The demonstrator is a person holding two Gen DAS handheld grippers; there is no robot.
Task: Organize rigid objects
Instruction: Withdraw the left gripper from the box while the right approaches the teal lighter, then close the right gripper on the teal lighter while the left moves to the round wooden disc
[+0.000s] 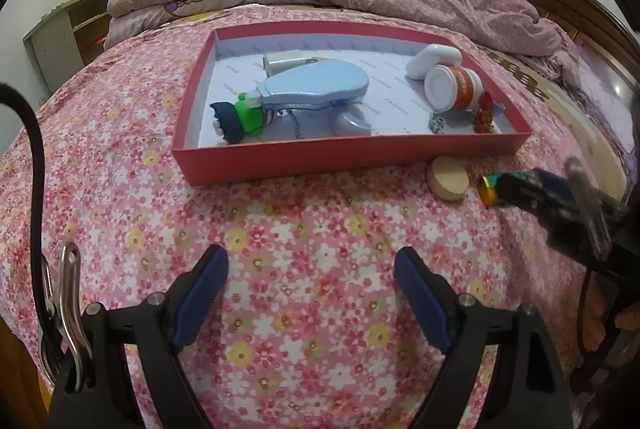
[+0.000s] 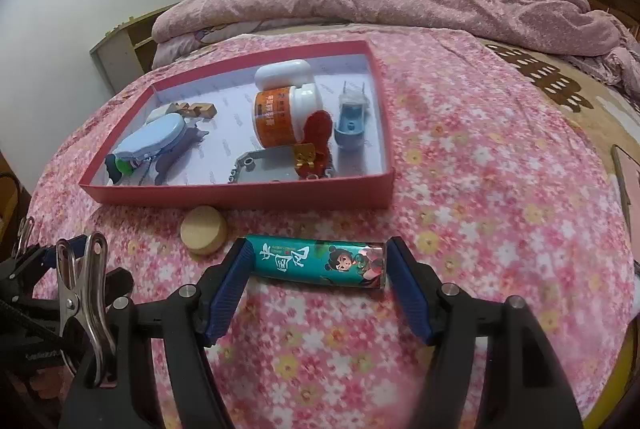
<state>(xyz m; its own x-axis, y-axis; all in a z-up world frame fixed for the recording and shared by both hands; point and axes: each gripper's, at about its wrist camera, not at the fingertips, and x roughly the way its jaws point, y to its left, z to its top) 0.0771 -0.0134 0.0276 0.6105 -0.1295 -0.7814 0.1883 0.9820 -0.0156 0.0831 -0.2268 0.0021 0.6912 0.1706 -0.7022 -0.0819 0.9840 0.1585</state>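
Right gripper (image 2: pixel 316 277): jaws set at either end of the tube (image 2: pixel 316 264), a teal printed cylinder lying crosswise on the floral bedspread (image 2: pixel 460 189); the blue pads (image 2: pixel 230 285) are seen at or just against the end faces, but firm pressure cannot be confirmed, so the tube is judged bracketed rather than securely held. Risk noted: an end-to-end hold on a smooth round item is judged weak, since the flat ends give the pads little to bite on and the tube could pivot, roll out or drop when lifted off the soft cover. Disc (image 2: pixel 203 229), wooden, lies just beside the tube's left end and near the left finger; it could be nudged or dragged if the gripper shifts sideways. Box (image 2: pixel 240 195), red, shallow, stands just beyond on the bed, already holding a jar (image 2: pixel 276 117), a blue case (image 2: pixel 154 137), a grey plate (image 2: pixel 268 165), a red figure (image 2: pixel 318 133) and other small pieces; free floor is limited, so a dropped tube is judged likely to knock the jar or roll against the wall. Left gripper (image 1: pixel 310 289): jaws wide apart, nothing between them, held over bare bedspread, well apart from the box.
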